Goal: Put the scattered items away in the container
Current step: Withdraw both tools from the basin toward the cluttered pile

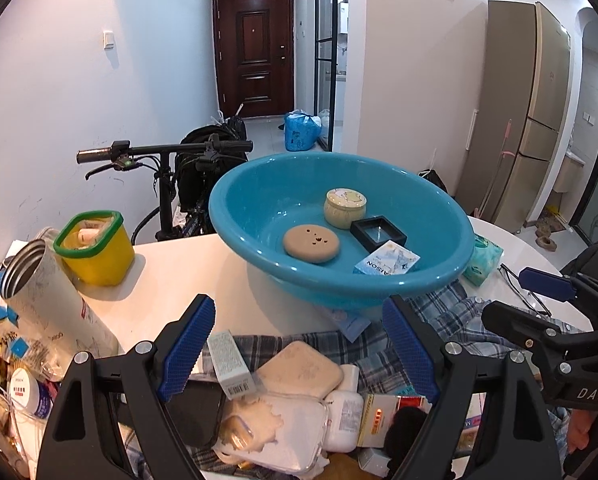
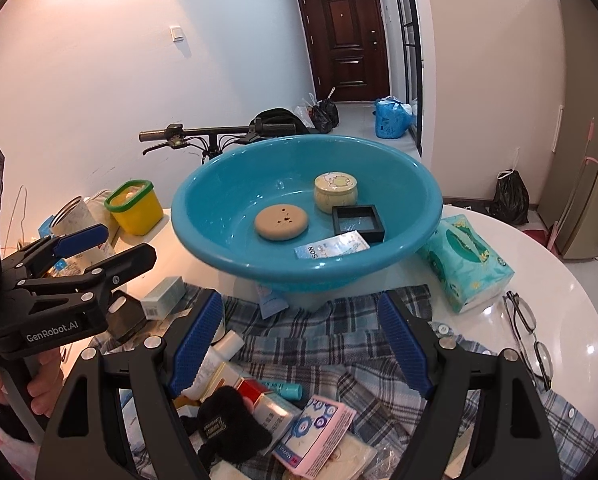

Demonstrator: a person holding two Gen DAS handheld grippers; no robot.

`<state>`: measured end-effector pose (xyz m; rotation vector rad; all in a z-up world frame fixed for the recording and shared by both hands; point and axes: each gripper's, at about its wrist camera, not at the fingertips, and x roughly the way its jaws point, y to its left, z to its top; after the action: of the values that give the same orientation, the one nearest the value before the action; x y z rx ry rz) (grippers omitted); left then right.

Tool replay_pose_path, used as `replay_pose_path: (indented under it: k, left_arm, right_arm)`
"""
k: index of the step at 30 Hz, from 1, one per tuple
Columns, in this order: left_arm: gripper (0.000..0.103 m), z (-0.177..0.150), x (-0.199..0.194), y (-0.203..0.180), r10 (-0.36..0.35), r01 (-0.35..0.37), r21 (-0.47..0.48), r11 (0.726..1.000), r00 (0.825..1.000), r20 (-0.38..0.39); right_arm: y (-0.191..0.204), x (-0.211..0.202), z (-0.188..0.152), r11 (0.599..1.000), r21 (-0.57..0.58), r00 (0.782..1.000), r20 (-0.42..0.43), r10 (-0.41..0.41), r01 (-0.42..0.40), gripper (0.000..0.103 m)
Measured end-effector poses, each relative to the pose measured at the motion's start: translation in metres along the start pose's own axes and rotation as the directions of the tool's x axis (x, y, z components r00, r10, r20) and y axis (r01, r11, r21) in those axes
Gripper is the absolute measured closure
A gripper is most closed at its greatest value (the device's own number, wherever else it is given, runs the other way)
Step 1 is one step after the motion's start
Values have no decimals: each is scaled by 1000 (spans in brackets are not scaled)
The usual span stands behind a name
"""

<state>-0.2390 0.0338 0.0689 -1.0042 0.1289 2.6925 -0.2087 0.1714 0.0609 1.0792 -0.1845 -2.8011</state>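
Plaid cloth (image 2: 319, 332) on white table (image 2: 539, 264), both tools spread, empty, teal basin (image 2: 227, 184), hallway door (image 2: 345, 36) beyond

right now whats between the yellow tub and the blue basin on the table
Nothing: in the left wrist view, only bare white table separates the yellow tub from the blue basin.

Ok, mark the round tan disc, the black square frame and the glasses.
round tan disc (image 1: 311, 243), left wrist view, top face.
black square frame (image 2: 358, 223), right wrist view, front rim.
glasses (image 2: 520, 311), right wrist view, upper lens.
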Motion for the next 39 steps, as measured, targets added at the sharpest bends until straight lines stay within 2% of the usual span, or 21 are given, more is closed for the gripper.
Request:
replay_pose_path:
  k: [9, 18, 21, 27, 29, 33, 35, 39]
  left_arm:
    - [16, -9, -5, 2, 5, -5, -9, 1000, 1000, -4]
    - [16, -16, -2, 12, 19, -20, -26, 999, 999, -34]
    - [16, -22, 2, 14, -7, 6, -22, 1000, 999, -42]
    - [16, -29, 16, 18, -2, 2, -11, 1000, 997, -76]
    - [16, -31, 20, 21, -3, 2, -14, 1000, 996, -85]
    - [33, -33, 35, 26, -15, 12, -23, 1000, 991, -136]
    - [34, -34, 42, 28, -13, 10, -24, 1000, 989, -150]
    - [40, -36, 54, 28, -11, 9, -11, 1000, 985, -174]
  right_arm:
    - [9, -3, -11, 1000, -18, 1000, -17, 8, -9, 24]
    - [24, 15, -17, 998, -60, 997, -72, 10, -14, 24]
    - [29, 25, -21, 997, -80, 995, -97, 12, -20, 24]
    - [36, 47, -23, 993, -102, 985, -168, 42, -60, 38]
    - [36, 54, -23, 991, -100, 978, -196, 66, -87, 47]
    - [36, 66, -22, 985, -124, 969, -230, 84, -115, 59]
    - [37, 74, -22, 982, -144, 965, -246, 85, -123, 70]
    - [38, 90, -24, 976, -170, 959, -270, 88, -137, 74]
